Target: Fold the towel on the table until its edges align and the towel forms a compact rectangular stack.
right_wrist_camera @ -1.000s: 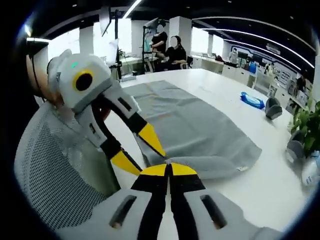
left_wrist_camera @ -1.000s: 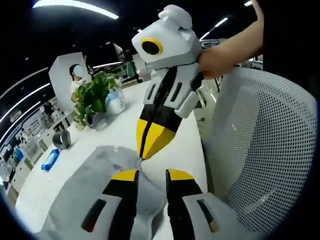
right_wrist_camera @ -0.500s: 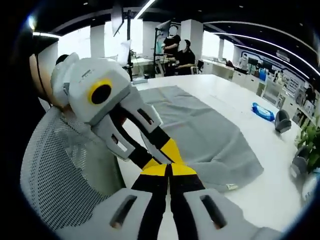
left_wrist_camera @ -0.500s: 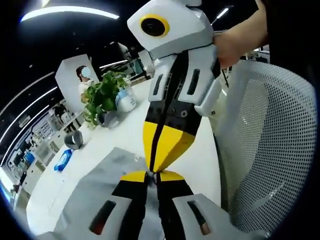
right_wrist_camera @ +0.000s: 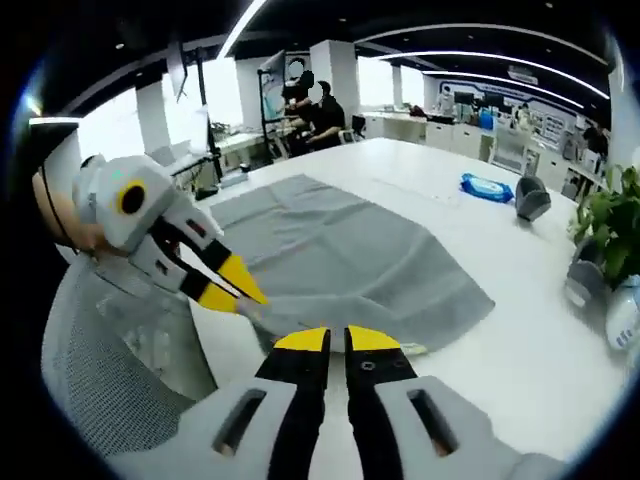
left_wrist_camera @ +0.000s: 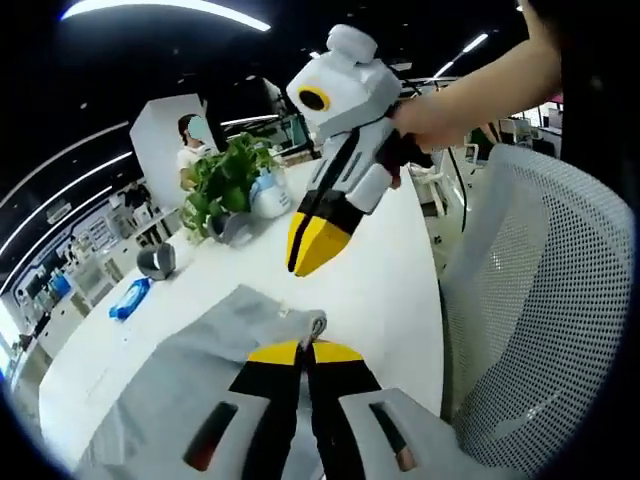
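Left gripper view: the left gripper (left_wrist_camera: 305, 350) has its fingers pinched on the towel (left_wrist_camera: 190, 360) corner at the counter (left_wrist_camera: 375, 270) edge. Right gripper view: the right gripper (right_wrist_camera: 336, 340), fingers narrowly parted and empty, hovers beside that near edge, the towel's length running away.

Towel (right_wrist_camera: 340, 255) lies spread on table (right_wrist_camera: 520, 330), its near corner at the table's near edge, pinched in the left gripper (left_wrist_camera: 303, 352). In right gripper view the left gripper (right_wrist_camera: 243, 298) sits left of the right gripper (right_wrist_camera: 336, 340), on that same corner. In left gripper view the right gripper (left_wrist_camera: 305, 245) hangs above the table, beyond the towel corner, apart from it. Mesh chair (left_wrist_camera: 540, 310) stands right of the table, near side. Potted plant (left_wrist_camera: 222, 185) far on the table; blue packet (left_wrist_camera: 130, 298) and small dark object (left_wrist_camera: 157, 262) left of it.
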`<state>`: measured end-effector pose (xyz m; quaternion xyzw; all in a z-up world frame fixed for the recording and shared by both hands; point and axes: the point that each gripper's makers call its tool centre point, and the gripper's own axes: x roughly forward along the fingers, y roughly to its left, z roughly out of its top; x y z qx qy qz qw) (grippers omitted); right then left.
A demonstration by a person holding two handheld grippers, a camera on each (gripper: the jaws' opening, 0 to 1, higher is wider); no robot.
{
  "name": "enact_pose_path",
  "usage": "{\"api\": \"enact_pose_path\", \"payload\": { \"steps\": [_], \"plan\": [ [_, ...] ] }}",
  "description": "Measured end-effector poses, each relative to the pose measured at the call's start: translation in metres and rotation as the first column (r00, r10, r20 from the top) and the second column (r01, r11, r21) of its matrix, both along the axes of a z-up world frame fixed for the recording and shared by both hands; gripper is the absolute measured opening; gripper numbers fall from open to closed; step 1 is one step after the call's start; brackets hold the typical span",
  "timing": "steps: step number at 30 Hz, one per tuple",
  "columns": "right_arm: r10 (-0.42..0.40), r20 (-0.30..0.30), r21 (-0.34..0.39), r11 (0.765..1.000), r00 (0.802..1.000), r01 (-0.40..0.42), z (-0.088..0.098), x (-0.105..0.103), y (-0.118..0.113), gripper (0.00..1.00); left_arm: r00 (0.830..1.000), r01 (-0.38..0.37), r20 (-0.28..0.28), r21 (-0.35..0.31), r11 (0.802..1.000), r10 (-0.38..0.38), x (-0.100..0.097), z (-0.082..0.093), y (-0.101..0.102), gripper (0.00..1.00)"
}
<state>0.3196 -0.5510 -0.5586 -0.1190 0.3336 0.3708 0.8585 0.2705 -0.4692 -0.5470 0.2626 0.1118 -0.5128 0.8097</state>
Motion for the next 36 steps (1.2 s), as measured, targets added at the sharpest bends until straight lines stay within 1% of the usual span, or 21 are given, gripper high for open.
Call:
{"api": "enact_pose_path", "payload": {
  "steps": [3, 4, 6, 8, 9, 10, 12, 15, 17, 18, 20, 22, 25, 26, 27, 28, 30, 32, 33, 35, 36],
  "plan": [
    [-0.103, -0.051, -0.028, 0.994, 0.993, 0.101, -0.013, 0.032, -0.03, 0.07, 1.0, -0.009, -0.004, -0.009, 1.0, 0.009, 0.002, 0.002, 0.001, 0.02],
    [-0.157, -0.074, -0.034, 0.987, 0.985, 0.154, -0.018, 0.048, -0.043, 0.07, 1.0, -0.015, -0.009, -0.016, 1.0, 0.015, 0.004, 0.002, 0.002, 0.02],
    [-0.223, -0.097, -0.037, 0.975, 0.97, 0.22, -0.024, 0.071, -0.057, 0.08, 1.0, -0.029, -0.013, -0.029, 0.999, 0.029, 0.006, 0.004, 0.004, 0.02],
    [-0.272, -0.122, -0.032, 0.962, 0.955, 0.27, -0.03, 0.088, -0.065, 0.08, 0.999, -0.042, -0.028, -0.044, 0.998, 0.04, 0.008, 0.005, 0.005, 0.02],
    [-0.305, -0.143, -0.025, 0.952, 0.941, 0.305, -0.036, 0.099, -0.07, 0.08, 0.998, -0.049, -0.034, -0.051, 0.998, 0.047, 0.009, 0.006, 0.006, 0.02],
    [-0.314, -0.157, -0.029, 0.949, 0.936, 0.313, -0.041, 0.105, -0.071, 0.08, 0.998, -0.052, -0.036, -0.054, 0.997, 0.05, 0.01, 0.006, 0.006, 0.02],
    [-0.351, -0.203, -0.015, 0.935, 0.914, 0.356, -0.053, 0.117, -0.072, 0.09, 0.997, -0.061, -0.046, -0.067, 0.996, 0.058, 0.011, 0.007, 0.007, 0.02],
    [-0.417, -0.265, 0.027, 0.898, 0.869, 0.439, -0.069, 0.132, -0.07, 0.12, 0.996, -0.068, -0.057, -0.08, 0.994, 0.063, 0.013, 0.007, 0.007, 0.02],
    [-0.466, -0.306, 0.075, 0.858, 0.83, 0.509, -0.076, 0.143, -0.068, 0.14, 0.996, -0.073, -0.061, -0.088, 0.993, 0.068, 0.014, 0.008, 0.008, 0.02],
    [-0.474, -0.307, 0.084, 0.85, 0.825, 0.519, -0.08, 0.149, -0.068, 0.15, 0.995, -0.08, -0.075, -0.101, 0.992, 0.073, 0.014, 0.008, 0.009, 0.02],
    [-0.48, -0.31, 0.073, 0.848, 0.82, 0.524, -0.086, 0.155, -0.067, 0.15, 0.992, -0.088, -0.1, -0.123, 0.988, 0.076, 0.015, 0.008, 0.009, 0.02],
    [-0.469, -0.308, 0.071, 0.856, 0.828, 0.512, -0.09, 0.159, -0.062, 0.16, 0.99, -0.092, -0.114, -0.127, 0.988, 0.078, 0.016, 0.006, 0.009, 0.02],
    [-0.439, -0.321, 0.065, 0.874, 0.839, 0.482, -0.094, 0.159, -0.051, 0.17, 0.991, -0.09, -0.106, -0.116, 0.989, 0.078, 0.015, 0.005, 0.009, 0.02],
    [-0.432, -0.306, 0.044, 0.884, 0.848, 0.466, -0.095, 0.158, -0.051, 0.16, 0.991, -0.09, -0.106, -0.116, 0.989, 0.078, 0.015, 0.005, 0.009, 0.02],
    [-0.411, -0.26, 0.045, 0.899, 0.874, 0.437, -0.092, 0.163, -0.05, 0.14, 0.991, -0.089, -0.109, -0.118, 0.989, 0.076, 0.015, 0.004, 0.008, 0.02],
    [-0.417, -0.269, 0.031, 0.897, 0.868, 0.44, -0.093, 0.161, -0.05, 0.11, 0.991, -0.09, -0.114, -0.119, 0.989, 0.076, 0.014, 0.004, 0.008, 0.02],
    [-0.411, -0.243, 0.024, 0.903, 0.878, 0.429, -0.09, 0.162, -0.05, 0.1, 0.99, -0.088, -0.122, -0.12, 0.989, 0.073, 0.013, 0.003, 0.007, 0.03],
    [-0.375, -0.193, -0.02, 0.925, 0.907, 0.379, -0.09, 0.16, -0.051, 0.08, 0.99, -0.082, -0.126, -0.12, 0.989, 0.067, 0.012, 0.002, 0.006, 0.03],
    [-0.338, -0.152, -0.064, 0.941, 0.929, 0.332, -0.089, 0.158, -0.051, 0.07, 0.99, -0.079, -0.128, -0.119, 0.99, 0.064, 0.011, 0.002, 0.005, 0.03],
    [-0.271, -0.095, -0.13, 0.958, 0.958, 0.258, -0.089, 0.156, -0.051, 0.05, 0.99, -0.072, -0.126, -0.115, 0.991, 0.058, 0.009, 0.001, 0.004, 0.03],
    [-0.243, -0.085, -0.144, 0.963, 0.966, 0.23, -0.09, 0.163, -0.055, 0.04, 0.99, -0.069, -0.129, -0.114, 0.991, 0.054, 0.008, 0.001, 0.003, 0.03]
  ]
}}
